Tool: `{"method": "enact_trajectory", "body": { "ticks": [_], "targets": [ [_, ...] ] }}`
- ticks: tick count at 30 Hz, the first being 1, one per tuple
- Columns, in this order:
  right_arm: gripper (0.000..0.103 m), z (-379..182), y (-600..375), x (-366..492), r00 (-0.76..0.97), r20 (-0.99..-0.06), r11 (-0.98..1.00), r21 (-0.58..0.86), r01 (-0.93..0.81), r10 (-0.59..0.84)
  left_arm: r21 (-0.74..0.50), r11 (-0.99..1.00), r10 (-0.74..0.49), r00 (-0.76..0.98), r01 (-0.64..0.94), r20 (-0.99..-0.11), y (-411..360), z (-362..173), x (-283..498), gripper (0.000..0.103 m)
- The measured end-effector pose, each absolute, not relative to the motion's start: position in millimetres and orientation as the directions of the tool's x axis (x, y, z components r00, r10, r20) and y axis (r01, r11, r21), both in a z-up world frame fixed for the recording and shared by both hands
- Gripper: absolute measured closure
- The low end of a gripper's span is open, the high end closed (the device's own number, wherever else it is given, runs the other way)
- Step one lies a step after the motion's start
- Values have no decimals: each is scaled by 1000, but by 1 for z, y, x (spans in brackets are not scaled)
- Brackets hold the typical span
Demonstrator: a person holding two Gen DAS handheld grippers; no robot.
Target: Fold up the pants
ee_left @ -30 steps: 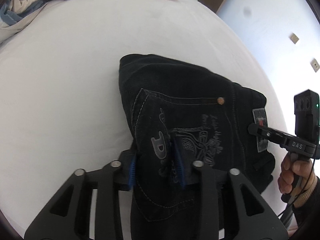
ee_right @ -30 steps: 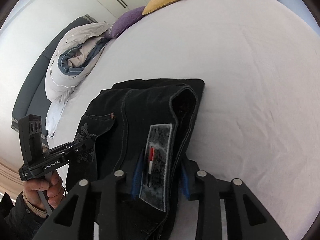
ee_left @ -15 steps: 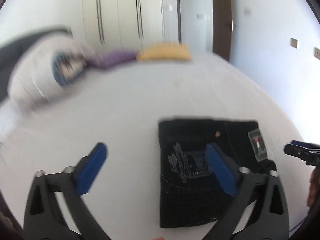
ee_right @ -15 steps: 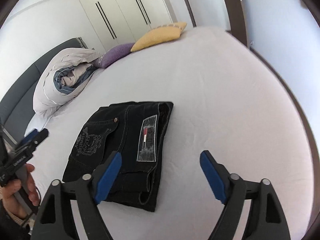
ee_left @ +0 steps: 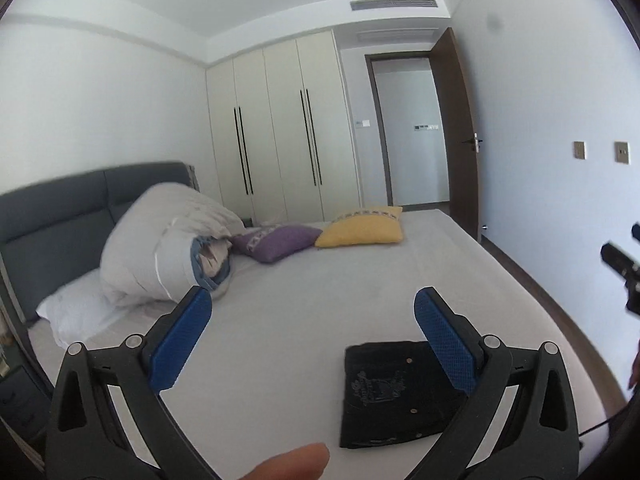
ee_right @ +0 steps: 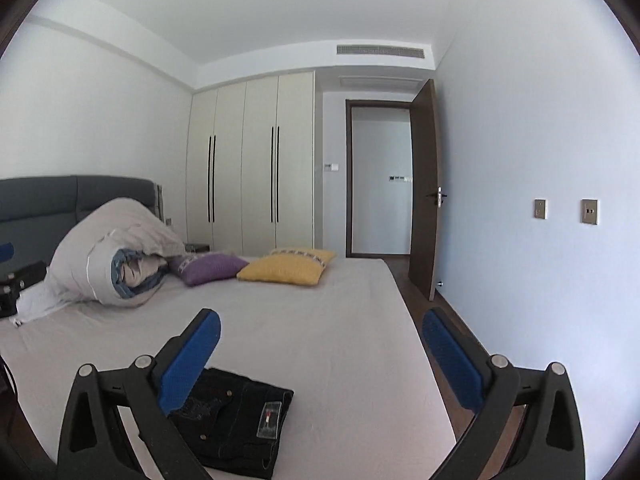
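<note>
Pants (ee_left: 396, 394) lie folded into a compact dark rectangle, flat on the bed (ee_left: 340, 280) near its foot edge. Left gripper (ee_left: 308, 328) and right gripper (ee_right: 320, 344) both spread wide, nothing between the pads, clear above the cloth. Judgement: fold finished, so released.

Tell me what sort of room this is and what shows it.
A home bedroom, most likely. A bed with a grey padded headboard fills most of the room, a rolled duvet and two cushions lie on it, and a tall built-in wardrobe stands beside the open door.
</note>
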State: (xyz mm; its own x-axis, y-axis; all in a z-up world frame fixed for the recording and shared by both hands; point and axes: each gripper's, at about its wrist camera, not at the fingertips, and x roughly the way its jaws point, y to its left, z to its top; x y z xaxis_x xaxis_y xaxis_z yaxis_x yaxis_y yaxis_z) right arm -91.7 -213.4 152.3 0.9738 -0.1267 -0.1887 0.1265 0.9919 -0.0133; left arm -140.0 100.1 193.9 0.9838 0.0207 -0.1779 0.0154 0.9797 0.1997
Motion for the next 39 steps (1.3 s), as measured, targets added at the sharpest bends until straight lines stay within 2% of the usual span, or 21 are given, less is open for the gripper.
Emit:
{"method": "enact_trajectory", "body": {
  "ticks": [1, 3, 6, 9, 12, 16, 20, 24, 33, 39],
  "targets": [
    [0, 165, -216, -99, 978, -168, 992, 8, 124, -121, 245, 969, 41, 988, -3, -149, 99, 205, -150, 0],
    [0, 185, -215, -111, 983, -151, 994, 23, 109, -105, 292, 956, 62, 986, -14, -155, 97, 217, -160, 0],
    [0, 200, -213, -121, 981, -180, 996, 32, 82, -74, 204, 977, -14, 968, 67, -252, 102, 226, -168, 0],
    [0, 201, -212, -122, 965, -259, 995, 84, 51, -27, 106, 991, -27, 916, 75, -399, 105, 211, -157, 0],
    [0, 188, -210, -120, 938, -347, 992, 111, 59, -17, 67, 995, -34, 867, 77, -497, 101, 184, -151, 0],
    [0, 151, -200, -108, 876, -471, 992, 12, 122, -102, 9, 998, -41, 801, 58, -598, 97, 138, -131, 0],
    [0, 116, -196, -105, 812, -566, 987, -22, 157, -142, 14, 998, -32, 760, 54, -649, 92, 102, -120, 0],
    [0, 97, -190, -100, 775, -623, 990, -3, 138, -110, 8, 999, -33, 732, 53, -680, 90, 74, -102, 0],
    [0, 96, -175, -95, 758, -646, 994, -7, 106, -85, 10, 999, -29, 701, 52, -713, 87, 45, -81, 0],
    [0, 94, -172, -94, 752, -654, 995, -8, 101, -82, 11, 999, -22, 700, 43, -713, 89, 46, -81, 0]
  ]
}}
